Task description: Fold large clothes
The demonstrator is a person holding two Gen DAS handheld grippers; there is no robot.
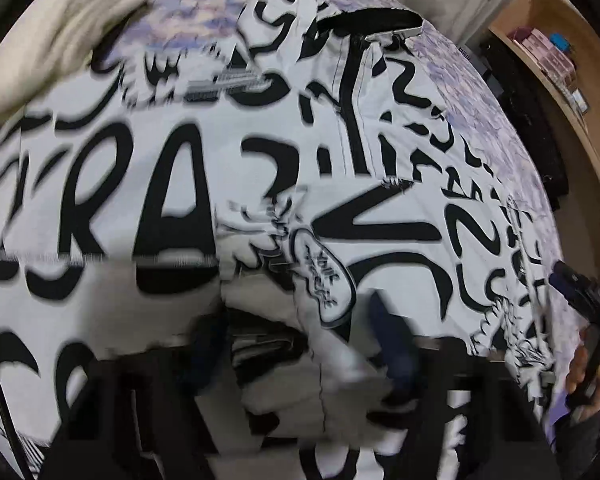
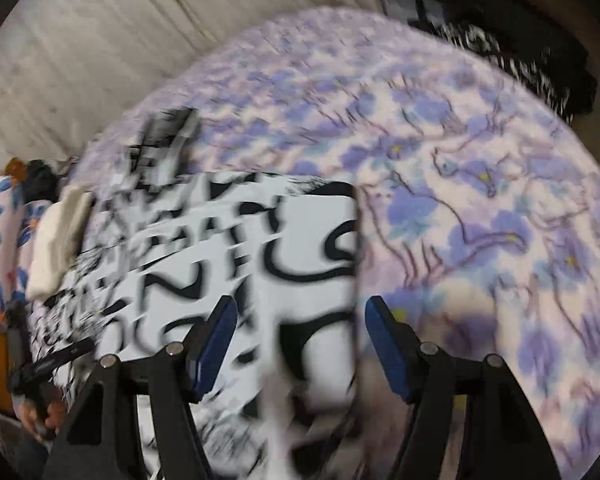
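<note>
A large white garment with black lettering point(image 1: 228, 184) lies spread on a bed with a purple flowered blanket point(image 2: 480, 208). In the left wrist view my left gripper point(image 1: 304, 344) is low over the garment; its blue fingers point(image 1: 396, 352) stand apart with bunched cloth between them, all blurred. In the right wrist view my right gripper point(image 2: 300, 344) is open, its blue pads point(image 2: 216, 344) spread wide over the garment's right edge point(image 2: 352, 280). The right gripper also shows at the right rim of the left wrist view point(image 1: 588, 312), held in a hand.
A cream folded cloth point(image 1: 60, 32) lies at the garment's far left, also seen in the right wrist view point(image 2: 56, 248). A flowered pillow point(image 2: 0, 248) lies beyond it. A wooden shelf point(image 1: 560, 60) stands to the right of the bed. A pale wall point(image 2: 140, 40) runs behind.
</note>
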